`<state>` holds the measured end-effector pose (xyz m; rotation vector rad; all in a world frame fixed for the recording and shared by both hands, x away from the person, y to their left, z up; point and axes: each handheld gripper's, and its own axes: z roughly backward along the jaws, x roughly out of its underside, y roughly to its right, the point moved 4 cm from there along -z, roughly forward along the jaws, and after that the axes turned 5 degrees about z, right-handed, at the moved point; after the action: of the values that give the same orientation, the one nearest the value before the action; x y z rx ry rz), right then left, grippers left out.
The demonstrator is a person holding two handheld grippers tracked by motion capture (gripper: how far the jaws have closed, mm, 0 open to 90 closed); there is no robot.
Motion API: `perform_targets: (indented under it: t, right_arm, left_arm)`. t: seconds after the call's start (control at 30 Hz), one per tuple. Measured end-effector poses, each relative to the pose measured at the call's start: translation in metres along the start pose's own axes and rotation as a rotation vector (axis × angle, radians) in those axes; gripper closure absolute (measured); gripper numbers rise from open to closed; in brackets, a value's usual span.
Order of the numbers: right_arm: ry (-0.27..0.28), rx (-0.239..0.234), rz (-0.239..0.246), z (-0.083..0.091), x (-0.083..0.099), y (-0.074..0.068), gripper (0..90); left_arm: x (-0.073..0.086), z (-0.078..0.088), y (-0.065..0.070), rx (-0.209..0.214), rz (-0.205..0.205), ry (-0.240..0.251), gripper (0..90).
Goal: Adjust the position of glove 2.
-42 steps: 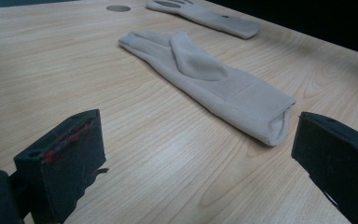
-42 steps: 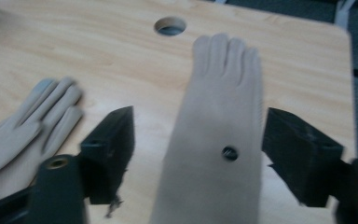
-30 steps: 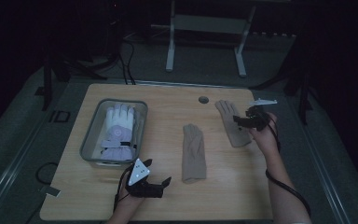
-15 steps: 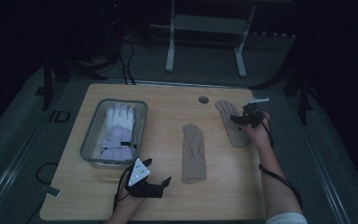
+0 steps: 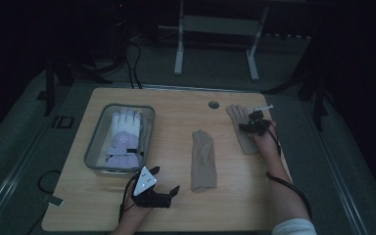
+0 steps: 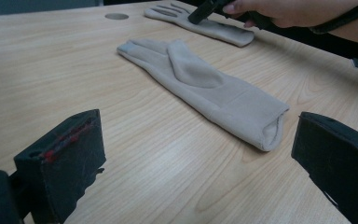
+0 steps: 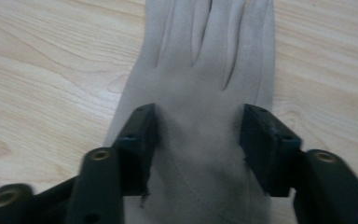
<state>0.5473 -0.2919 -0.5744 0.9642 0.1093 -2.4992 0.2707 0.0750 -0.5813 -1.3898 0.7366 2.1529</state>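
Note:
Two beige gloves lie flat on the wooden table. One glove (image 5: 203,159) lies in the middle, the other glove (image 5: 237,117) at the right. My right gripper (image 5: 252,126) is down on the right glove's palm (image 7: 200,70). Its jaws have just been closing, and the fabric bunches between the pads (image 7: 142,140). My left gripper (image 5: 165,179) rests at the table's front edge, open with nothing in it. It faces the middle glove's cuff (image 6: 265,126), a short way off. In the left gripper view the right gripper (image 6: 200,13) sits on the far glove (image 6: 214,28).
A grey tray (image 5: 94,157) at the left holds a white and purple glove (image 5: 123,137). A small round hole (image 5: 214,104) sits near the table's back edge. Bare wood lies between the tray and the middle glove.
My right hand has come down and toward the table's middle onto the right glove, and its jaws have narrowed around the fabric. The left gripper has not moved.

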Motion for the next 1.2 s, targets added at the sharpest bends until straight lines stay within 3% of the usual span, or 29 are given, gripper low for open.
perform_targets:
  t: [0.27, 0.5, 0.83, 0.9, 1.2]
  right_arm:
    - [0.048, 0.055, -0.043, 0.001, 0.004, -0.003, 76.1]
    - [0.025, 0.080, -0.079, 0.010, 0.002, -0.007, 81.1]
    - [0.065, 0.131, -0.149, 0.056, 0.000, -0.008, 81.3]
    - [0.077, 0.124, -0.172, 0.066, 0.000, -0.009, 81.3]
    - [0.124, 0.136, -0.175, 0.108, 0.012, -0.021, 81.2]
  left_arm:
    - [0.000, 0.000, 0.000, 0.000, 0.005, 0.002, 2.9]
    - [0.000, 0.000, -0.002, -0.002, 0.015, 0.000, 2.8]
    - [0.000, 0.000, -0.001, -0.006, 0.016, 0.001, 2.8]
    - [0.000, 0.000, -0.002, -0.006, 0.016, 0.004, 2.9]
    - [-0.001, -0.001, -0.001, -0.007, 0.016, 0.000, 2.9]
